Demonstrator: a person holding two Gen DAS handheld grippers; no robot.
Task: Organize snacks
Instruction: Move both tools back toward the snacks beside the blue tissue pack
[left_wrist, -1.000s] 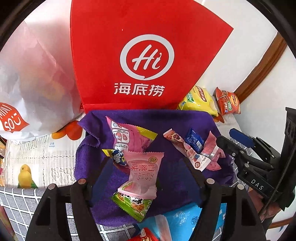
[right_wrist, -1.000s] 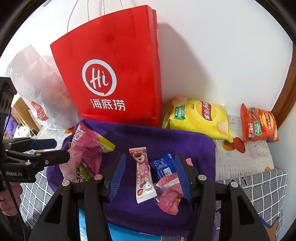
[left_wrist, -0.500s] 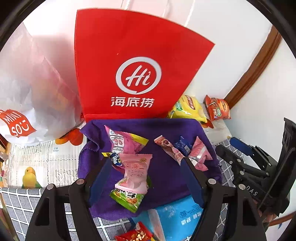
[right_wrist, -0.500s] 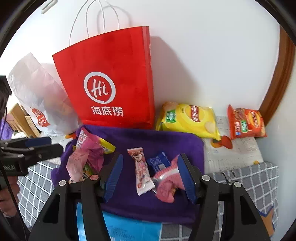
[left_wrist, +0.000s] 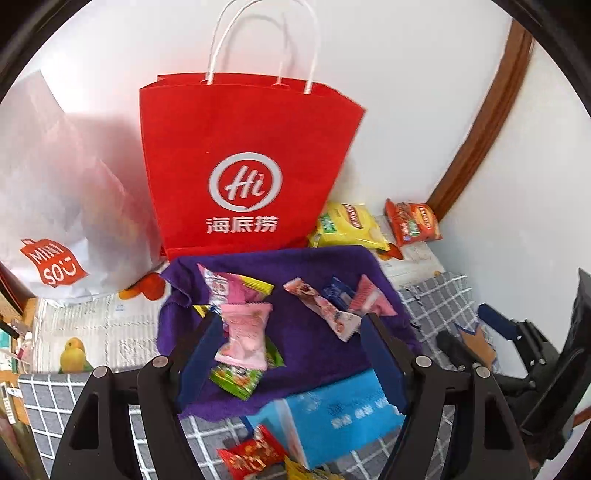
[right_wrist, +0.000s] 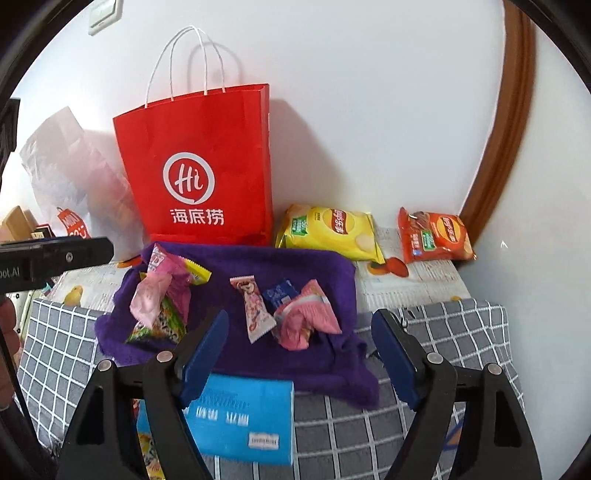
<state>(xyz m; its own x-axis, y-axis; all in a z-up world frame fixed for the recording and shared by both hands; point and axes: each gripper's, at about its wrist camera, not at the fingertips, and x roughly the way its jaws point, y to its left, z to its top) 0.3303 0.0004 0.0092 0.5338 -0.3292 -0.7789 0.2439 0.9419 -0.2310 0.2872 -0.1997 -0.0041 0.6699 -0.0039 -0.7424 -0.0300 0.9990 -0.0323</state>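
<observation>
A purple cloth (left_wrist: 306, 266) (right_wrist: 295, 266) carries two groups of snacks. On its left, pink packets (left_wrist: 245, 332) (right_wrist: 155, 295) lie on a green one. On its right lie a bear-print bar (right_wrist: 255, 306), a small blue packet (right_wrist: 280, 291) and a crumpled pink packet (right_wrist: 306, 317). My left gripper (left_wrist: 290, 325) hangs open above the near edge, holding nothing. The jaws of my right gripper (right_wrist: 301, 321) are opening, and no pad touches a snack. Behind the cloth stands a red paper bag (left_wrist: 243, 166) (right_wrist: 199, 166).
A yellow chip bag (right_wrist: 328, 230) and an orange-red chip bag (right_wrist: 434, 236) lie by the wall at the right. A blue box (right_wrist: 240, 421) sits on the grey checked cover (right_wrist: 443, 332) in front. A white plastic bag (left_wrist: 55, 221) stands left.
Both grippers have drawn back and up from the cloth, so the red bag's handles now show. The right jaws have widened. The snacks lie as they did.
</observation>
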